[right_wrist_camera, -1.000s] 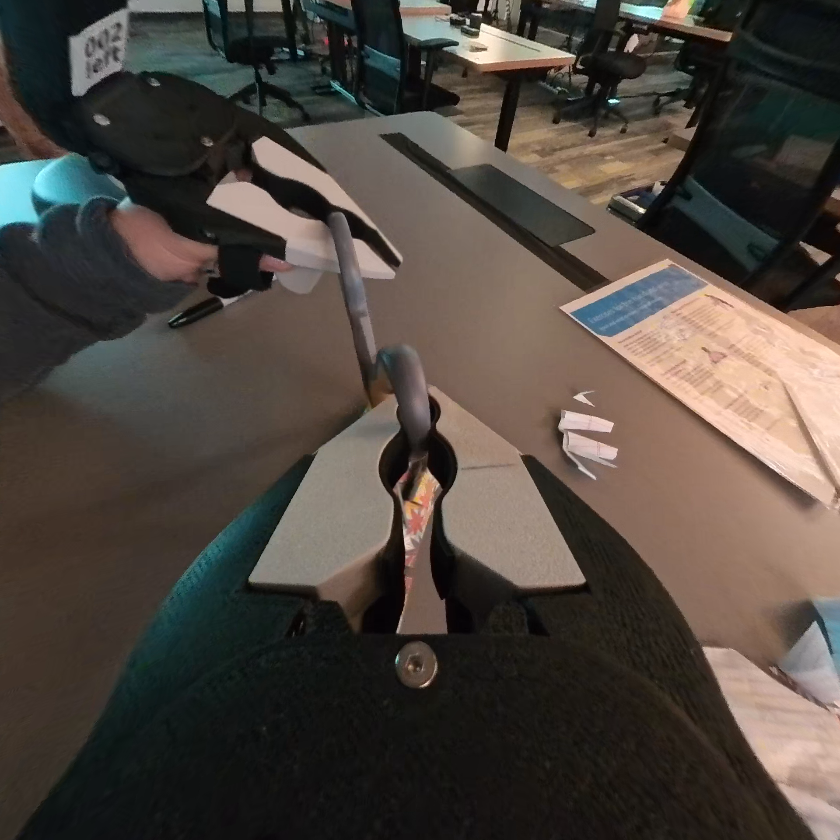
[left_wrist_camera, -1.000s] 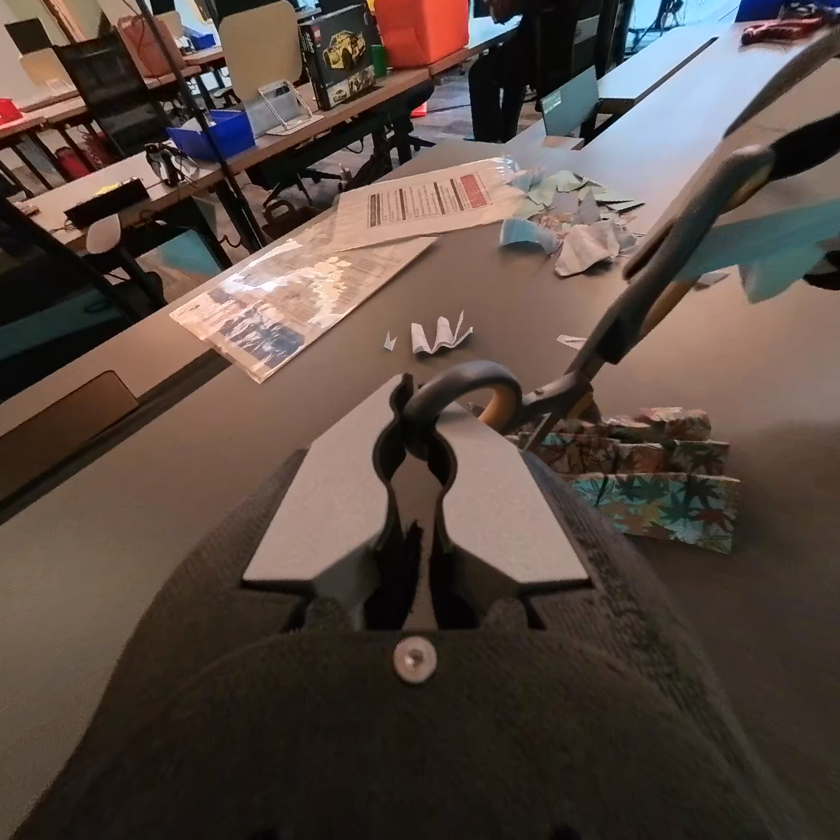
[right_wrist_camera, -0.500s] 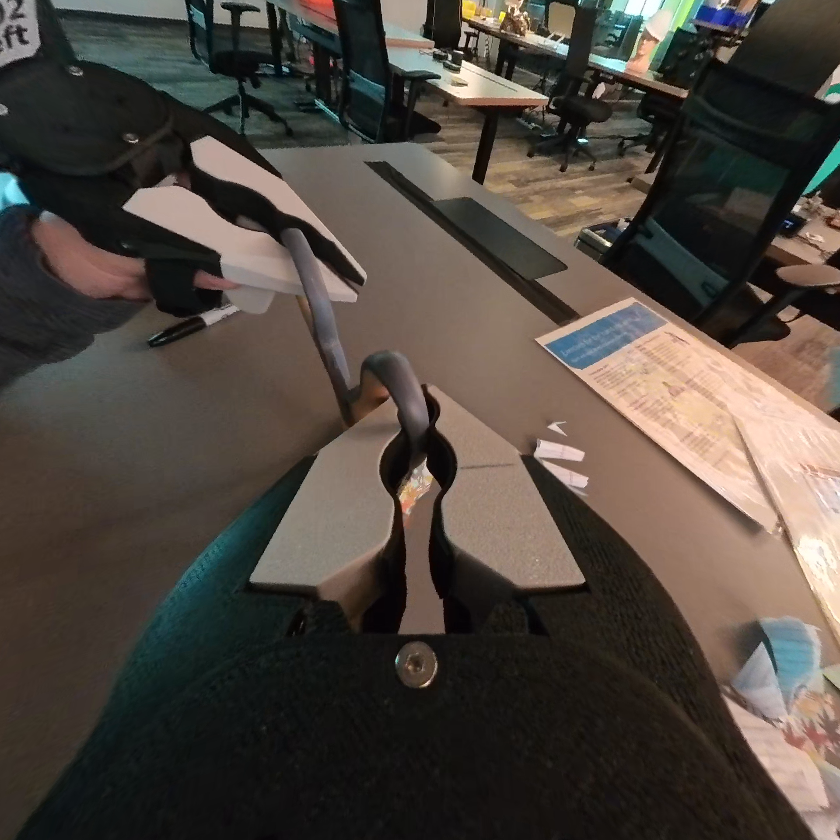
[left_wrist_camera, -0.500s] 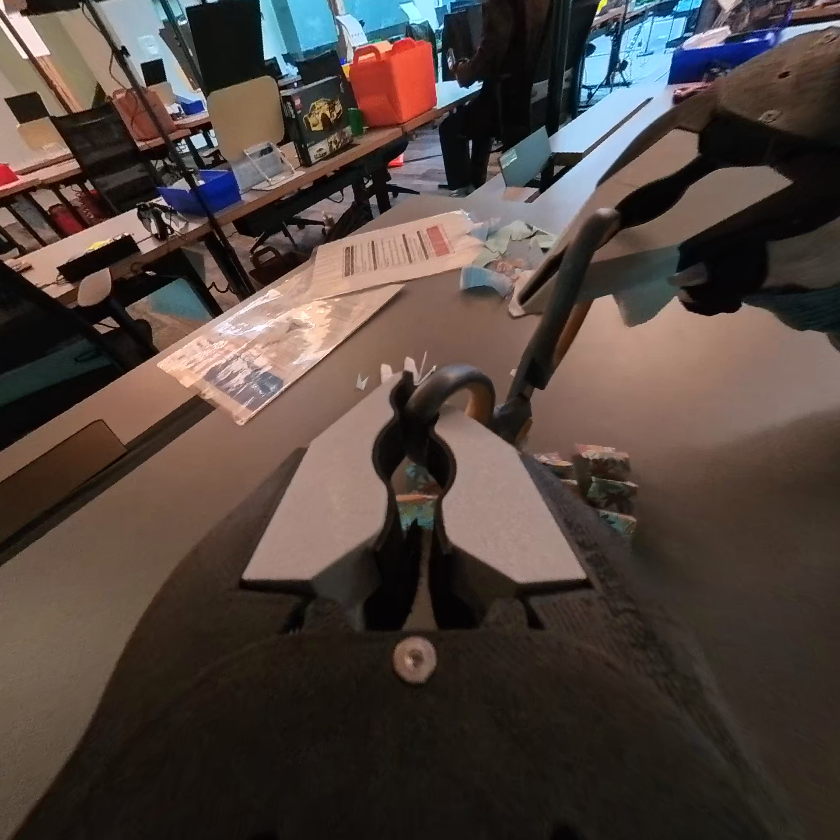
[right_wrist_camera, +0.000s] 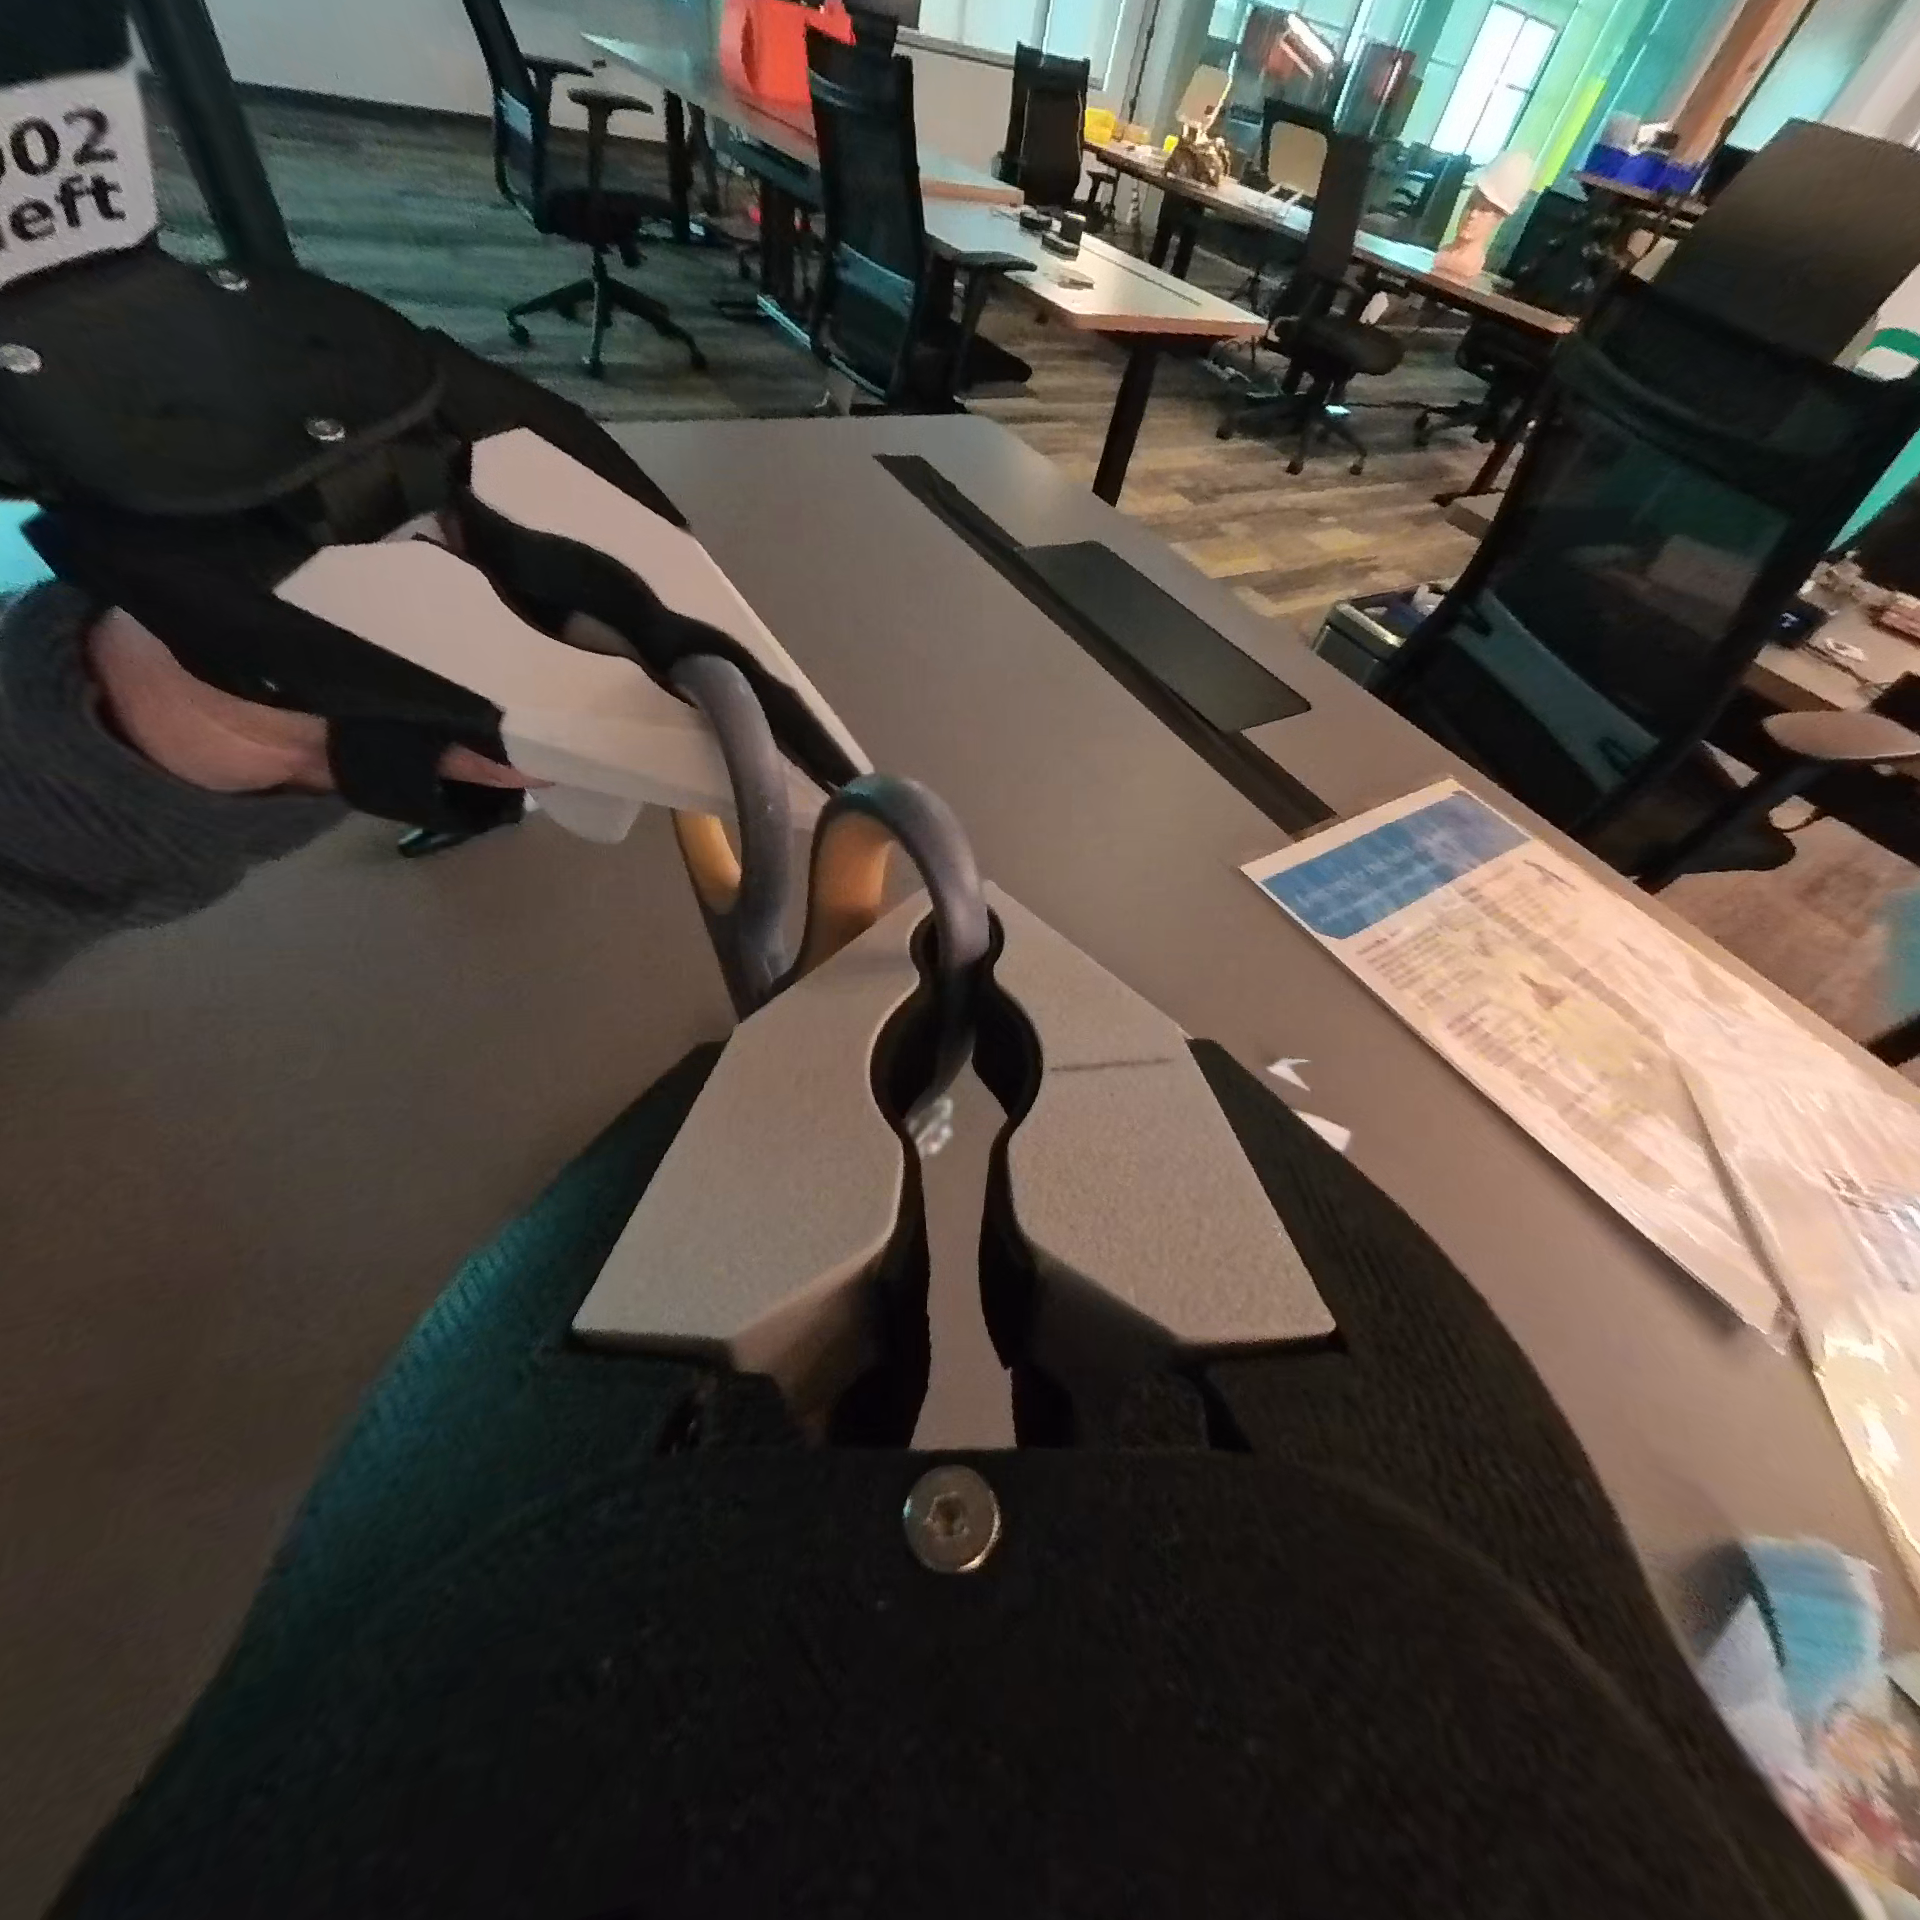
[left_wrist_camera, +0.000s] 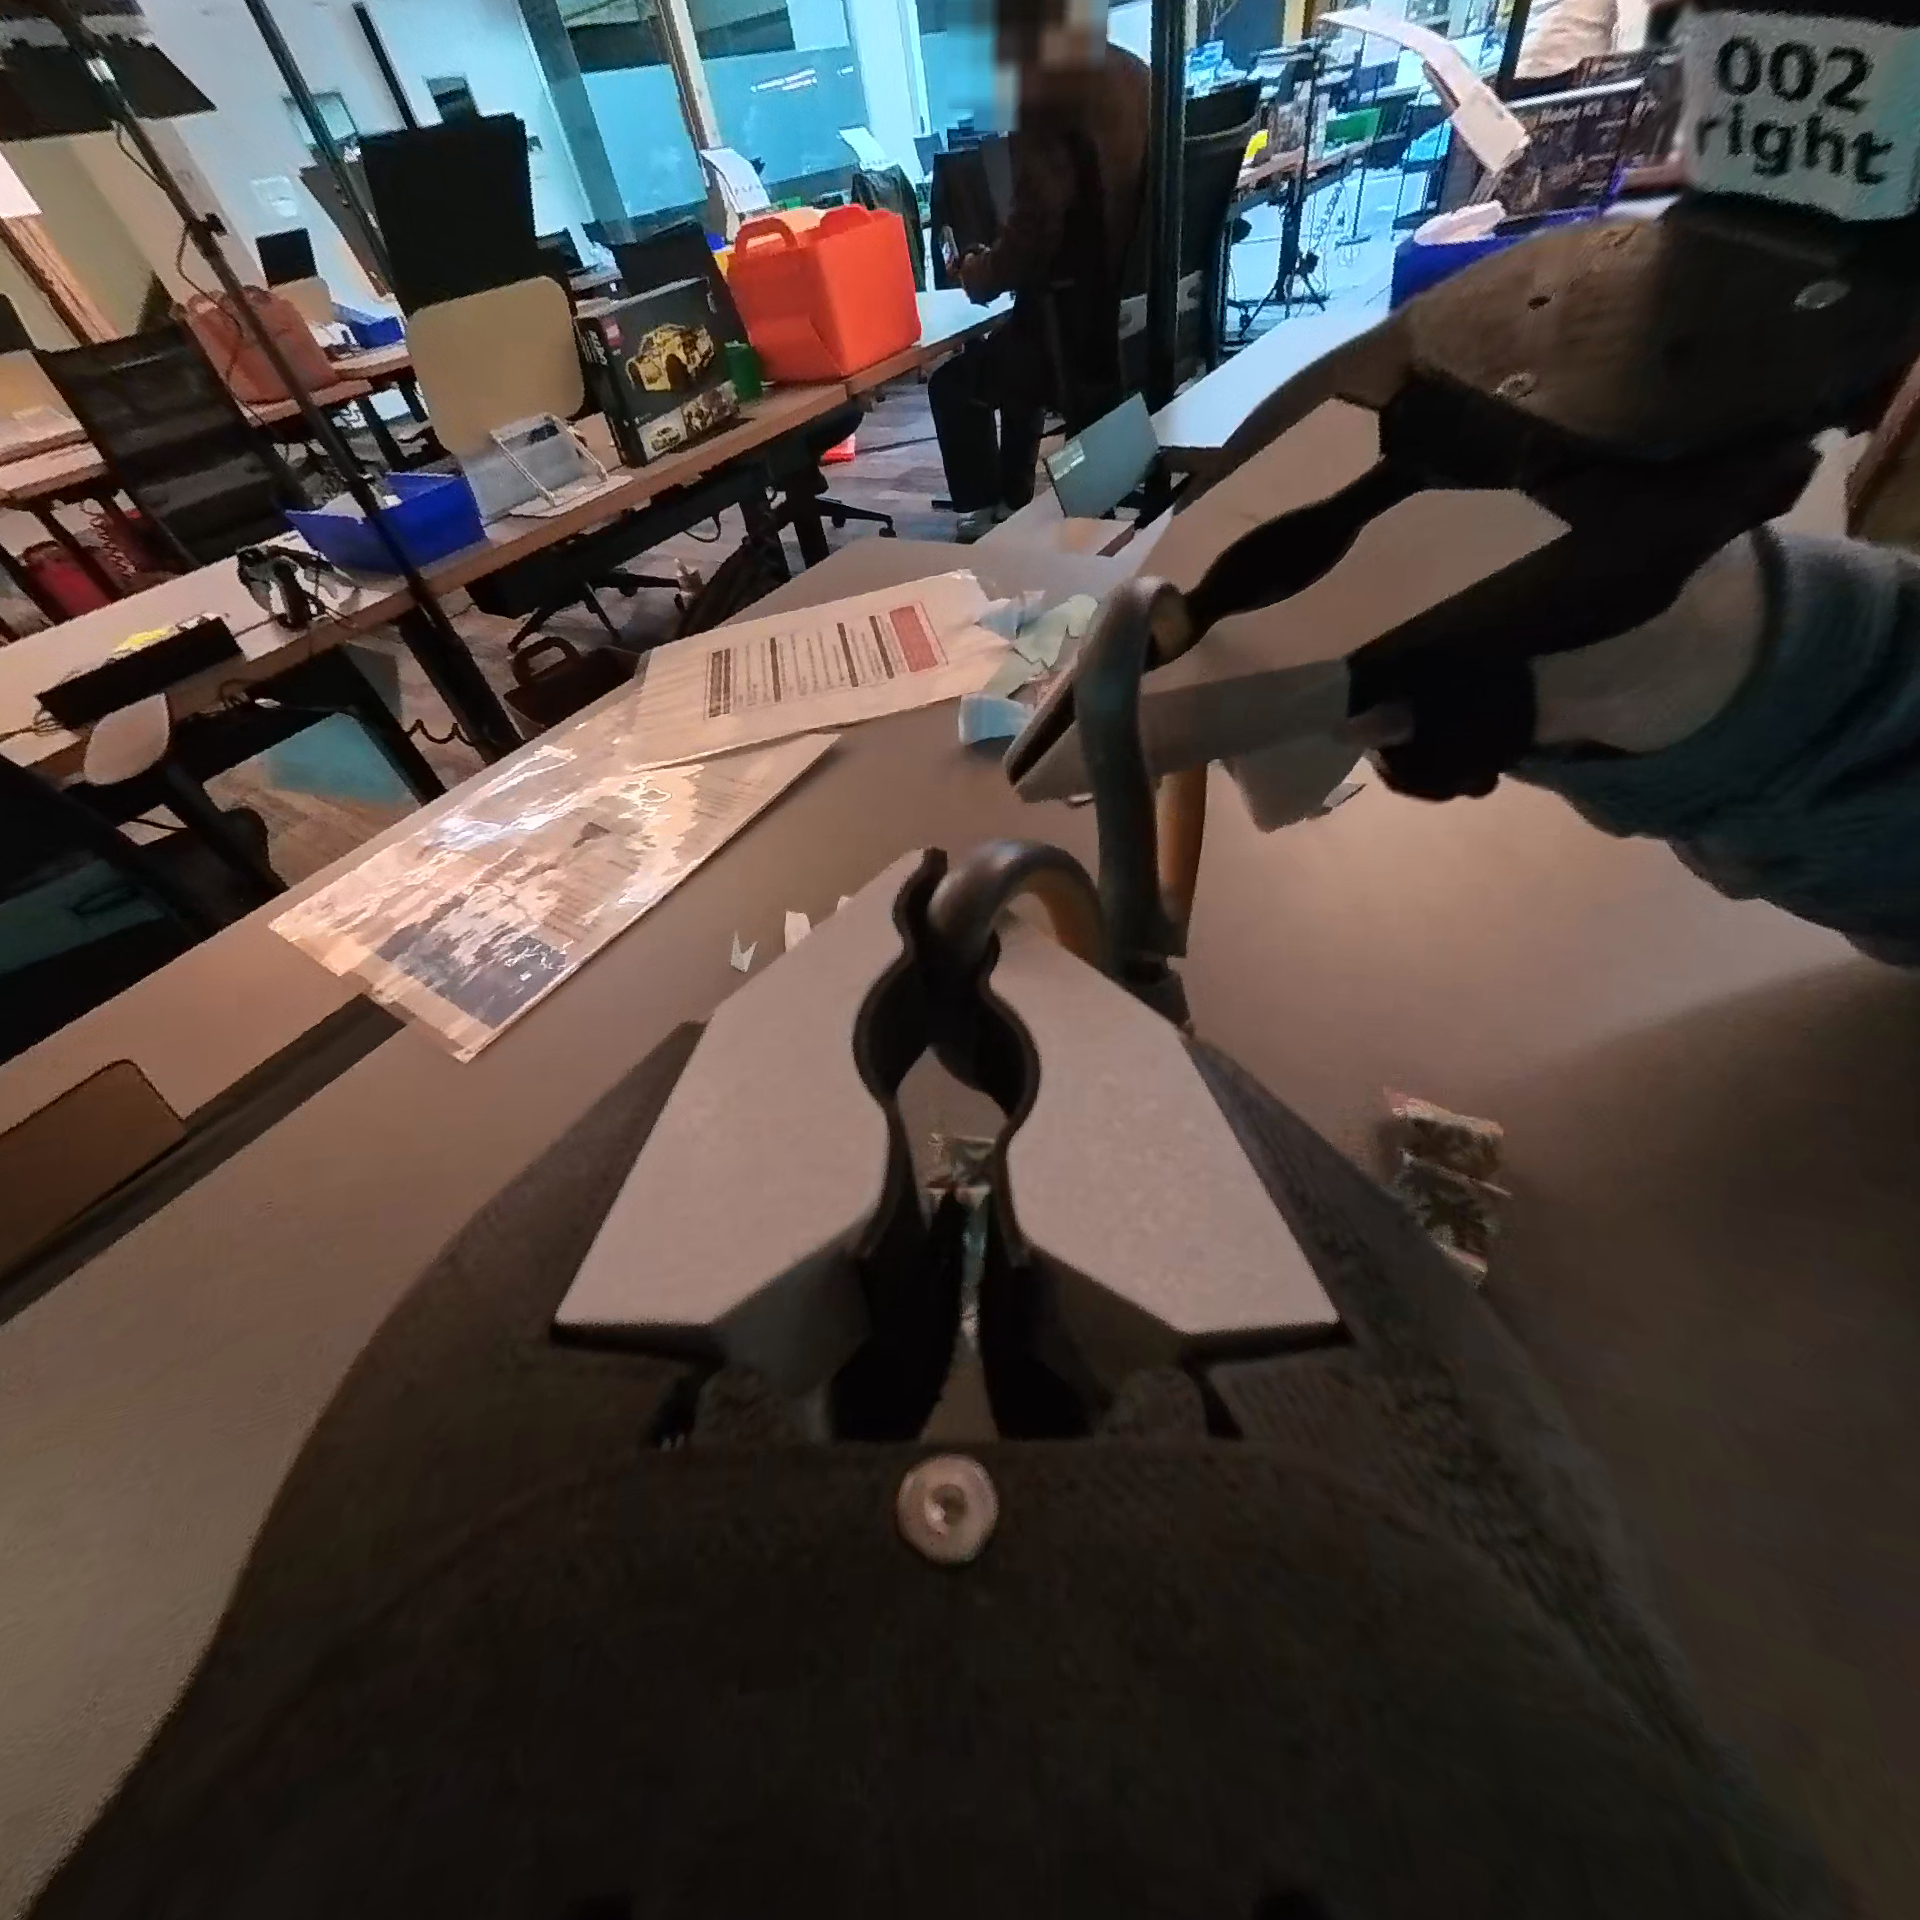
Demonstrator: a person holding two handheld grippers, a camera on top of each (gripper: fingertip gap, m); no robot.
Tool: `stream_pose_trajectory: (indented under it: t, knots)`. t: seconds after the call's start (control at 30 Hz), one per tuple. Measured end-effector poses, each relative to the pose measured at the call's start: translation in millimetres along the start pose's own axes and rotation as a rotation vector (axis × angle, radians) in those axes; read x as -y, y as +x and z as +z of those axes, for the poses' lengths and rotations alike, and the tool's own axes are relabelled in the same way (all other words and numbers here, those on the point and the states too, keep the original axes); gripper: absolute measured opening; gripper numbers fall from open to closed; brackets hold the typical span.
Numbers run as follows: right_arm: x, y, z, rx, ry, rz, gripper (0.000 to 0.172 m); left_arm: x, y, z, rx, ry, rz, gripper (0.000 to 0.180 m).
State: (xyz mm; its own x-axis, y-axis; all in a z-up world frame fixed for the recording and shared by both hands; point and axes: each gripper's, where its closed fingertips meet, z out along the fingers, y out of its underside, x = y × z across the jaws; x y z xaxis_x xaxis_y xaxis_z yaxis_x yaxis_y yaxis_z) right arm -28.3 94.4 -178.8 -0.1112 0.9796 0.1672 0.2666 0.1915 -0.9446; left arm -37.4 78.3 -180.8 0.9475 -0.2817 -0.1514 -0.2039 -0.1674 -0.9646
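A pair of scissors with grey handles lined in orange stands point down over the grey table (left_wrist_camera: 1558, 935). My left gripper (left_wrist_camera: 951, 940) is shut on one handle loop (left_wrist_camera: 1023, 873). My right gripper (left_wrist_camera: 1153, 623) comes in from the upper right, shut on the other handle (left_wrist_camera: 1122, 769). In the right wrist view my right gripper (right_wrist_camera: 951, 940) pinches its loop (right_wrist_camera: 904, 831), and the left gripper (right_wrist_camera: 717, 686) holds the other handle (right_wrist_camera: 748, 790) close beside it. The two handles stand almost together. A folded patterned paper (left_wrist_camera: 1439, 1174) lies on the table under the scissors; the blades are hidden.
Laminated sheets (left_wrist_camera: 540, 883) (right_wrist_camera: 1558, 1039) lie along the table's edge, with small white paper scraps (left_wrist_camera: 748, 940) near them. A pile of blue and patterned cut paper (left_wrist_camera: 1029, 644) lies farther back. A black marker (right_wrist_camera: 436, 836) lies behind the left hand. Desks, chairs and a person stand beyond.
The two handles, spread wide a second ago, have swung together. Both grippers have moved close to each other, each still shut on its handle. The scissors now stand steeper over the folded paper.
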Motion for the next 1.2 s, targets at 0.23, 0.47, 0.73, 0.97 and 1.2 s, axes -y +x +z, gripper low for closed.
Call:
stream_pose_trajectory:
  t: [0.23,0.47,0.73,0.97,1.2]
  knots:
    - [7,-5,2,-0.019,0.058,0.01,0.0,13,1,-3,0.065,0.042,0.049,0.0]
    - [6,-6,6,-0.062,0.08,-0.008,0.0,15,7,-1,0.117,0.042,0.105,0.0]
    - [8,-2,-1,-0.052,0.066,-0.054,0.0,9,-2,-11,0.206,0.014,0.178,0.0]
    - [6,18,-9,-0.059,0.062,-0.007,0.0,3,-19,-29,0.276,0.028,0.118,0.0]
    - [6,43,22,-0.061,0.064,0.004,0.0,-12,-56,-31,0.423,0.019,0.104,0.0]
